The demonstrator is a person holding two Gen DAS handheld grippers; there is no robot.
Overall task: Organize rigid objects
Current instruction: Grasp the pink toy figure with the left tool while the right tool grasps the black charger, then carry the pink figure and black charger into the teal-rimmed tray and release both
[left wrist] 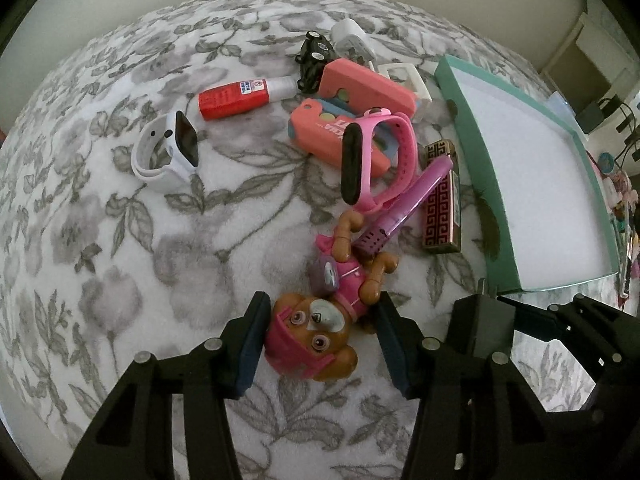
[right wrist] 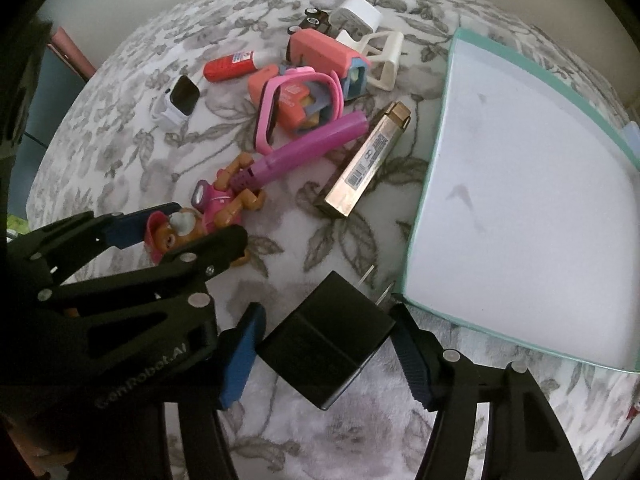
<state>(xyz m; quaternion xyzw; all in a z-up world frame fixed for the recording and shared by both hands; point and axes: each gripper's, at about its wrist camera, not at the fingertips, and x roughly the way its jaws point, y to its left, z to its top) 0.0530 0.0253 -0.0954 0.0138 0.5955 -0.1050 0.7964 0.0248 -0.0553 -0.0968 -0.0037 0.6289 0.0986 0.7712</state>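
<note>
A brown toy dog (left wrist: 316, 332) in a pink outfit lies on the flowered blanket. Its head sits between the fingers of my left gripper (left wrist: 320, 344). The left pad touches its pink cap, while a thin gap shows at the right pad, so this gripper is open. In the right wrist view my right gripper (right wrist: 328, 344) is shut on a black plug charger (right wrist: 326, 340), pads on two opposite corners, prongs toward the tray. The teal tray (right wrist: 424, 200) with a white floor lies just right of it. The left gripper (right wrist: 176, 236) straddles the dog (right wrist: 172, 232) there too.
Beyond the dog lies a pile: purple pen (left wrist: 408, 204), pink watch (left wrist: 372, 156), patterned gold box (left wrist: 442, 204), two coral cases (left wrist: 368, 84), red glue bottle (left wrist: 236, 100), white smartwatch (left wrist: 168, 152), black toy car (left wrist: 314, 56), white charger (left wrist: 352, 36). The tray (left wrist: 472, 140) borders the pile's right side.
</note>
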